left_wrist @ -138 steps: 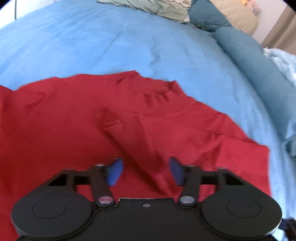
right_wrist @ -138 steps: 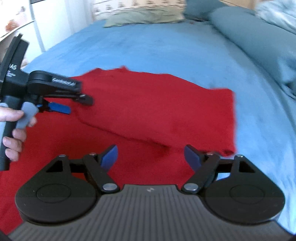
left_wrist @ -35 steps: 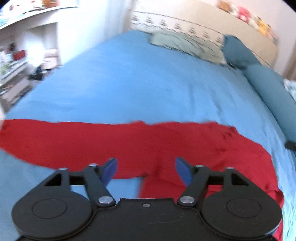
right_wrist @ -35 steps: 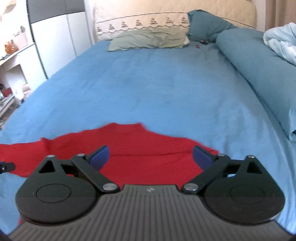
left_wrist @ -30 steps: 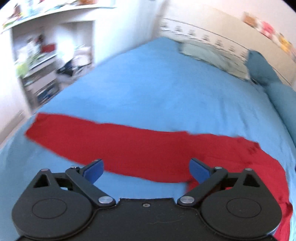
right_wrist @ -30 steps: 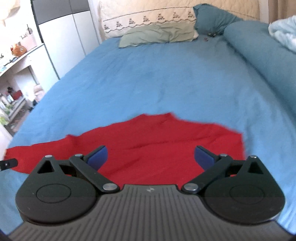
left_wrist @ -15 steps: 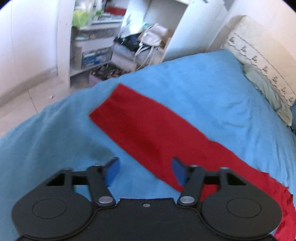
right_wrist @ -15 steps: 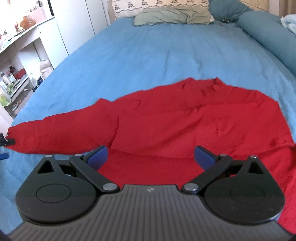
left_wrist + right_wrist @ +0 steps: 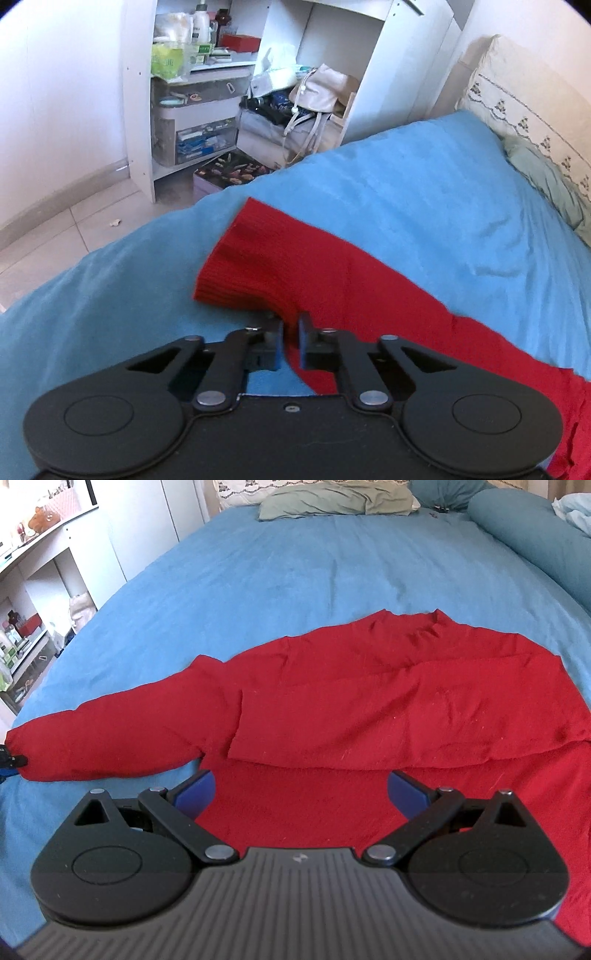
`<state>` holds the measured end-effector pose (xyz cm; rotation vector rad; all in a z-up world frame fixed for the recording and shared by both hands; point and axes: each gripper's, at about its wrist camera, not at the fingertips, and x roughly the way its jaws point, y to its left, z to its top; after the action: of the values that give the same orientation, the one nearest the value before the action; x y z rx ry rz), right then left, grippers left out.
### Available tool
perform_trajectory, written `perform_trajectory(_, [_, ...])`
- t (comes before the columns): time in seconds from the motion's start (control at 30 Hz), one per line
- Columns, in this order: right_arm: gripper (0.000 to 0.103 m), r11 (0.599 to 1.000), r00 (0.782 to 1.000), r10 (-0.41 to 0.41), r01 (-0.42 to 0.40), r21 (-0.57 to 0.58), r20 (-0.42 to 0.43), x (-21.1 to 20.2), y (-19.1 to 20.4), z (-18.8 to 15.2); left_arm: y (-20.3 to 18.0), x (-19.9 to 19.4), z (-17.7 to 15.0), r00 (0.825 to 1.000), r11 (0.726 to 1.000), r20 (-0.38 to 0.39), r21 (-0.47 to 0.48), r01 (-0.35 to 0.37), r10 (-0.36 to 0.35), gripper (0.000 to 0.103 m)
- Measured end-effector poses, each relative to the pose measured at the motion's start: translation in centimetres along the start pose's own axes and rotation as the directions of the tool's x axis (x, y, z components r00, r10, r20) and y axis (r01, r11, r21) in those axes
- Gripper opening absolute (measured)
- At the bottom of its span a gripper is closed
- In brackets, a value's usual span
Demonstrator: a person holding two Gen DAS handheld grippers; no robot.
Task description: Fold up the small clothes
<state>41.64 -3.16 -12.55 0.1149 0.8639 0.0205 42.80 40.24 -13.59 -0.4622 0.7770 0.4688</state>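
Observation:
A red long-sleeved sweater (image 9: pixel 369 701) lies on the blue bedspread (image 9: pixel 295 565). Its right side is folded over the body and its left sleeve (image 9: pixel 110 734) stretches out flat to the left. In the left wrist view my left gripper (image 9: pixel 290 334) is shut on the near edge of that sleeve (image 9: pixel 295 273), just behind the ribbed cuff (image 9: pixel 229 273). My right gripper (image 9: pixel 300 794) is open and empty, low over the sweater's lower body. The tip of the left gripper shows at the far left edge of the right wrist view (image 9: pixel 9 762).
The sleeve's cuff lies near the left edge of the bed (image 9: pixel 110 280). Beyond it are tiled floor (image 9: pixel 74 221) and white shelves (image 9: pixel 207 85) with clutter and bags. Pillows (image 9: pixel 332 496) and a teal bolster (image 9: pixel 535 528) lie at the head and right side.
My left gripper has moved out along the sleeve to the cuff end and shut on the fabric there. The right gripper has come closer to the sweater and stays open.

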Motion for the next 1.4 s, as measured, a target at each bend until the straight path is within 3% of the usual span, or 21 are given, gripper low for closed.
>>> perform_trajectory(0.07, [0.103,1.000,1.000,0.009,-0.009,0.004,0.012,0.0,-0.5,0.1,-1.2,-1.0,0.1,1.000,1.000,0.031,0.030,-0.007,0.006,0.006])
perform_trajectory(0.2, [0.103,1.000,0.999,0.019,-0.019,-0.001,0.037,-0.3,-2.0,0.8,-5.8,-4.5,0.1,0.991,0.990,0.116,0.130,0.056,-0.072,0.006])
perform_trajectory(0.37, [0.103,0.999,0.998,0.028,-0.029,0.019,0.055,-1.0,-6.1,2.2,-14.9,-9.0,-1.5,0.960,0.940,0.164,0.295,0.170,-0.225,0.006])
perform_trajectory(0.5, [0.103,0.999,0.995,0.014,-0.018,0.038,0.095,-2.7,-11.1,4.0,-24.6,-12.3,-5.8,0.919,0.855,0.120,0.429,0.293,-0.375,0.006])
perform_trajectory(0.67, [0.103,0.998,0.991,-0.039,0.031,0.063,0.124,-4.9,-19.4,5.7,-37.2,-15.1,-14.5,0.852,0.710,-0.025,0.541,0.451,-0.523,0.006])
perform_trajectory(0.7, [0.103,0.997,0.991,-0.050,0.042,0.068,0.126,-5.2,-21.0,5.8,-39.6,-15.1,-16.8,0.844,0.690,-0.068,0.543,0.479,-0.532,0.006])
perform_trajectory(0.8, [0.103,0.993,0.989,-0.092,0.083,0.085,0.113,-5.6,-25.7,5.7,-44.8,-13.9,-22.6,0.833,0.665,-0.183,0.524,0.533,-0.523,0.006])
perform_trajectory(0.93, [0.103,0.987,0.990,-0.115,0.105,0.121,0.078,-6.0,-30.4,4.8,-48.7,-11.2,-29.2,0.849,0.646,-0.305,0.552,0.527,-0.432,0.006])
perform_trajectory(1.07, [0.103,0.985,0.993,-0.108,0.100,0.143,0.045,-5.8,-32.9,3.5,-49.9,-10.2,-32.1,0.872,0.605,-0.331,0.629,0.488,-0.360,0.008])
perform_trajectory(1.1, [0.103,0.984,0.994,-0.102,0.095,0.149,0.040,-5.7,-33.2,3.3,-49.9,-10.4,-32.0,0.870,0.594,-0.330,0.636,0.492,-0.367,0.018])
perform_trajectory(1.13, [0.103,0.984,0.995,-0.097,0.090,0.155,0.037,-5.7,-33.4,3.0,-49.6,-10.6,-31.9,0.861,0.587,-0.341,0.631,0.508,-0.379,0.039])
perform_trajectory(1.2, [0.103,0.984,0.996,-0.084,0.077,0.163,0.032,-5.5,-33.5,2.8,-49.1,-11.0,-31.3,0.847,0.580,-0.355,0.618,0.531,-0.396,0.067])
perform_trajectory(1.23, [0.103,0.985,0.997,-0.076,0.070,0.159,0.031,-5.4,-33.3,2.9,-48.6,-11.5,-30.9,0.850,0.579,-0.346,0.624,0.524,-0.397,0.073])
perform_trajectory(1.3, [0.103,0.990,0.997,-0.065,0.060,0.129,0.036,-5.3,-32.7,3.3,-47.5,-12.1,-30.1,0.860,0.574,-0.330,0.644,0.507,-0.389,0.073])
perform_trajectory(1.4, [0.103,0.998,0.999,-0.026,0.023,0.051,0.047,-4.6,-30.5,4.4,-44.6,-12.5,-28.4,0.893,0.594,-0.290,0.669,0.447,-0.344,0.073])
